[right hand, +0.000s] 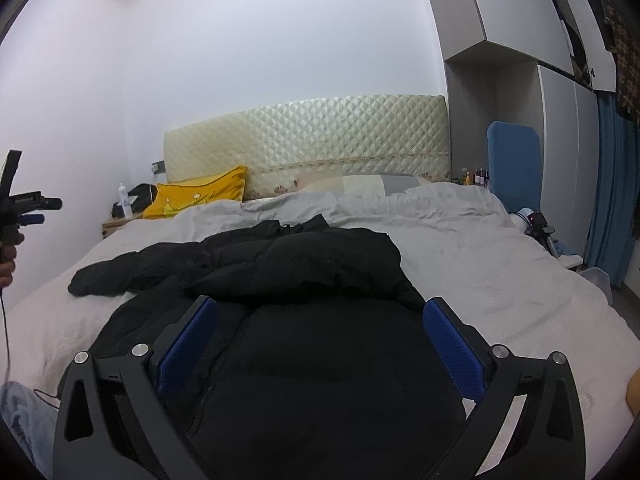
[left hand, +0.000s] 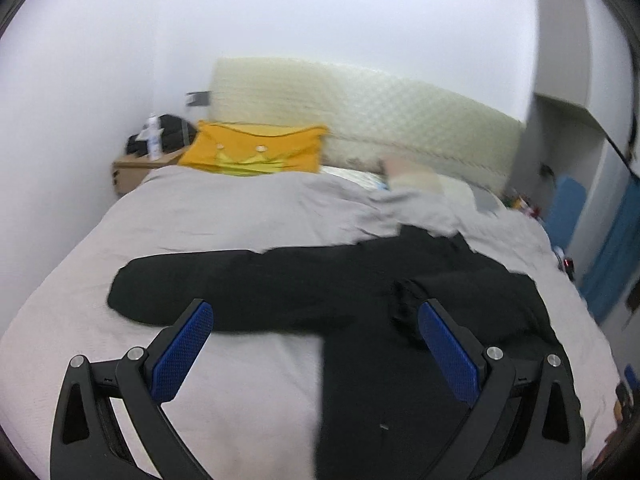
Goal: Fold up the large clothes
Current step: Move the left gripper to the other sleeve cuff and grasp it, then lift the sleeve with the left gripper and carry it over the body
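Observation:
A black puffy jacket (left hand: pixel 400 380) lies spread on the grey bed cover (left hand: pixel 200 216), with one sleeve (left hand: pixel 240 280) stretched out to the left. My left gripper (left hand: pixel 316 316) hovers open above the spot where sleeve and body meet, with nothing between its blue pads (left hand: pixel 180 352). In the right wrist view the jacket (right hand: pixel 320 380) has its upper part folded over (right hand: pixel 312 260). My right gripper (right hand: pixel 320 312) stands wide open over the lower body, gripping nothing. The left gripper (right hand: pixel 34 212) shows at the far left edge, held up by a hand (right hand: pixel 6 256).
A yellow pillow (right hand: pixel 196 196) leans on the quilted headboard (right hand: pixel 304 140). A nightstand (right hand: pixel 116 224) with a bottle stands at the bed's far left. To the right are a blue padded board (right hand: pixel 514 164) and a wardrobe (right hand: pixel 560 140). A jeans leg (right hand: pixel 28 420) is at the lower left.

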The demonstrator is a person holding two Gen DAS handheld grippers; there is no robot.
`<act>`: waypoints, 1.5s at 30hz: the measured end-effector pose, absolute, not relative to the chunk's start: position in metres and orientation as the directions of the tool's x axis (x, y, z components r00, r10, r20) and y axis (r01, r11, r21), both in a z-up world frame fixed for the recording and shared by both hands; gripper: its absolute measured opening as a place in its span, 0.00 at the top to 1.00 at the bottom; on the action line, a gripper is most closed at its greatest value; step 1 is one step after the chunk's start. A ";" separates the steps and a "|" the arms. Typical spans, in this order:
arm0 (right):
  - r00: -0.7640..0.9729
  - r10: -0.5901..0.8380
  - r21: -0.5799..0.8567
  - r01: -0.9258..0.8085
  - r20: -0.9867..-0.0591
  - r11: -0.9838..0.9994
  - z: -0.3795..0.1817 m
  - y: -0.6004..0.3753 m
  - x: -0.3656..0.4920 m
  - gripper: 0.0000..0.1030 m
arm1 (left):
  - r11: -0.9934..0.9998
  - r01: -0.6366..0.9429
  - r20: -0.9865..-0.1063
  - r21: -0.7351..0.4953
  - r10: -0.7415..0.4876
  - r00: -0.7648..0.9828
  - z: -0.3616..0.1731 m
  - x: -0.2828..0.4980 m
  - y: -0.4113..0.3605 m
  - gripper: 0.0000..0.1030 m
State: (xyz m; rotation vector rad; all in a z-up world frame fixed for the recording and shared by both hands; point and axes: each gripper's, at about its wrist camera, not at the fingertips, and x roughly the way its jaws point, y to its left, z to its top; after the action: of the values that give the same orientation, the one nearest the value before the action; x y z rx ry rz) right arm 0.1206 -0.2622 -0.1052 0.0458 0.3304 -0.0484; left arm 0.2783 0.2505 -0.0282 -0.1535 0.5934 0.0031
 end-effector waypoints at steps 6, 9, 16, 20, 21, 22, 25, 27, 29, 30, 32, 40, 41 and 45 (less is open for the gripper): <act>0.928 -0.051 0.042 0.072 -0.370 0.997 -0.111 -0.259 0.132 0.00 | 0.952 -0.180 -0.620 -0.247 -0.013 0.785 -0.068 0.314 0.356 0.00; 0.920 -0.067 0.007 0.076 -0.387 0.997 -0.113 -0.250 0.137 0.00 | 0.904 -0.246 -0.646 -0.349 -0.042 0.762 -0.104 0.328 0.412 0.00; 0.905 -0.089 -0.030 0.084 -0.417 0.996 -0.111 -0.242 0.142 0.00 | 0.800 -0.346 -0.680 -0.489 -0.102 0.726 -0.187 0.354 0.484 0.01; 0.890 -0.102 -0.016 0.105 -0.445 0.994 -0.116 -0.240 0.153 0.00 | 0.742 -0.386 -0.678 -0.548 -0.124 0.724 -0.231 0.370 0.520 0.01; 0.886 -0.111 -0.021 0.113 -0.450 0.993 -0.117 -0.239 0.156 0.00 | 0.710 -0.399 -0.671 -0.580 -0.139 0.728 -0.243 0.376 0.533 0.01; 0.883 -0.115 -0.022 0.118 -0.454 0.993 -0.118 -0.238 0.159 0.00 | 0.690 -0.406 -0.666 -0.599 -0.148 0.731 -0.253 0.378 0.542 0.01; 0.874 -0.131 -0.020 0.137 -0.467 0.990 -0.120 -0.236 0.169 0.00 | 0.607 -0.428 -0.634 -0.670 -0.168 0.754 -0.283 0.391 0.573 0.02; 0.866 -0.147 -0.025 0.153 -0.477 0.988 -0.122 -0.235 0.177 0.00 | 0.544 -0.439 -0.613 -0.715 -0.185 0.768 -0.300 0.398 0.591 0.02; 0.856 -0.174 -0.038 0.178 -0.487 0.983 -0.122 -0.232 0.184 0.00 | 0.517 -0.427 -0.584 -0.742 -0.184 0.790 -0.309 0.404 0.606 0.02; 0.853 -0.179 -0.039 0.184 -0.490 0.982 -0.123 -0.231 0.186 0.00 | 0.513 -0.420 -0.571 -0.749 -0.177 0.802 -0.310 0.407 0.611 0.02; 0.844 -0.191 -0.042 0.197 -0.502 0.979 -0.125 -0.231 0.192 0.00 | 0.501 -0.400 -0.543 -0.767 -0.175 0.821 -0.312 0.416 0.620 0.02; 0.820 -0.210 -0.058 0.213 -0.533 0.975 -0.134 -0.230 0.200 0.00 | 0.492 -0.381 -0.517 -0.783 -0.175 0.838 -0.313 0.450 0.616 0.32; 0.820 -0.208 -0.055 0.211 -0.534 0.976 -0.134 -0.229 0.200 0.00 | 0.497 -0.386 -0.523 -0.777 -0.169 0.836 -0.312 0.454 0.613 0.37; 0.821 -0.203 -0.063 0.201 -0.534 0.977 -0.134 -0.228 0.200 0.00 | 0.507 -0.397 -0.529 -0.765 -0.144 0.836 -0.305 0.459 0.607 0.62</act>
State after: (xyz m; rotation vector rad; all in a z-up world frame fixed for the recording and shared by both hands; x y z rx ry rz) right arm 0.2003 -0.2282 -0.1343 -0.0038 0.5685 -0.2154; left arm 0.4595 0.6070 -0.3052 -1.0435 0.5862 0.1635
